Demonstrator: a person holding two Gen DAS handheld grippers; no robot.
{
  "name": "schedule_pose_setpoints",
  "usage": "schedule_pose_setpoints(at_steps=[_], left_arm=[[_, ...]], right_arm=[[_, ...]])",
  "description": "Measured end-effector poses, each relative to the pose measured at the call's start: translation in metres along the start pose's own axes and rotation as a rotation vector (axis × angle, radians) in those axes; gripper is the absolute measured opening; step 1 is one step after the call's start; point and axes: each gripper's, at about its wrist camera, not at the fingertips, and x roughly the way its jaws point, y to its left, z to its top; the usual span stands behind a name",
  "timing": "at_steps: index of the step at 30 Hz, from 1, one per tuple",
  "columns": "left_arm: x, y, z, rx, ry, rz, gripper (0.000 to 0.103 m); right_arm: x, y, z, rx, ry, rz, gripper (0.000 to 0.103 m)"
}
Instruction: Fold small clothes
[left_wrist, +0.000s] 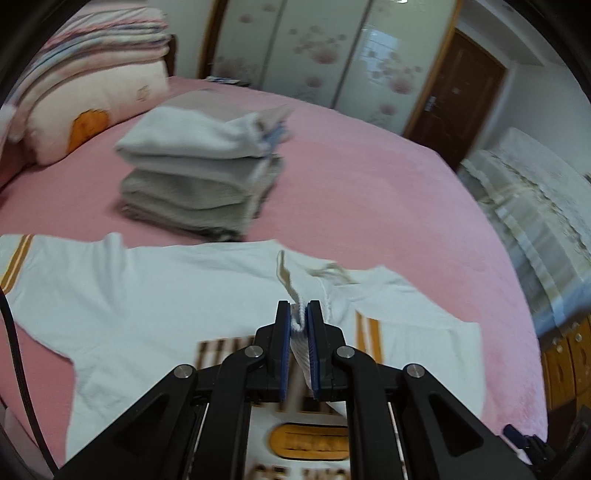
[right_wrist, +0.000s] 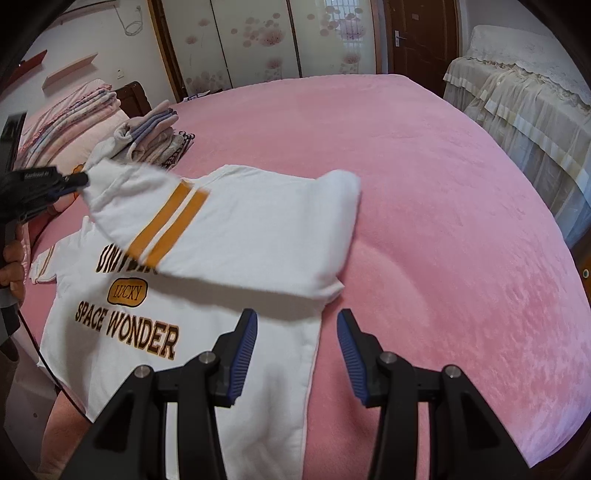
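A white sweatshirt (right_wrist: 236, 236) printed "SPACE WONDER" lies front-up on the pink bed (right_wrist: 443, 206). The left tongs (left_wrist: 298, 314) are clamped on the ribbed cuff of one sleeve (right_wrist: 221, 229), lifted and drawn across the chest, its orange stripes showing. The right tongs (right_wrist: 297, 325) hang spread wide and empty above the sweatshirt's edge. A stack of folded clothes (left_wrist: 199, 173) sits farther up the bed, near the pillows (left_wrist: 85, 107).

The sweatshirt's (right_wrist: 229, 236) print is half hidden under its folded sleeve (right_wrist: 177, 218); the folded stack (left_wrist: 199, 173) is blurred
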Motion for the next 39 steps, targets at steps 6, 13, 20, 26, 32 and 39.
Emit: schedule_pose_setpoints(at_steps=[6,13,20,26,32,39], left_arm=[[0.024,0.048,-0.007,-0.029,0.022,0.053,0.006],[0.038,0.047,-0.012,-0.049,0.022,0.042,0.006],[0.038,0.047,-0.017,-0.095,-0.002,0.021,0.006],[0.040,0.049,-0.022,-0.104,0.007,0.028,0.006],[0.042,0.053,-0.027,-0.113,0.003,0.051,0.007],[0.052,0.067,-0.046,-0.134,0.026,0.095,0.007]], right_arm=[[0.014,-0.001,0.019,-0.013,0.004,-0.033,0.045],[0.025,-0.022,0.034,-0.015,0.051,-0.049,0.047],[0.046,-0.018,0.010,-0.077,0.140,-0.047,0.047],[0.071,-0.010,0.014,-0.078,0.126,-0.074,0.047],[0.084,-0.012,0.024,0.017,0.101,-0.060,0.014],[0.063,-0.011,0.009,0.129,0.024,-0.132,0.009]])
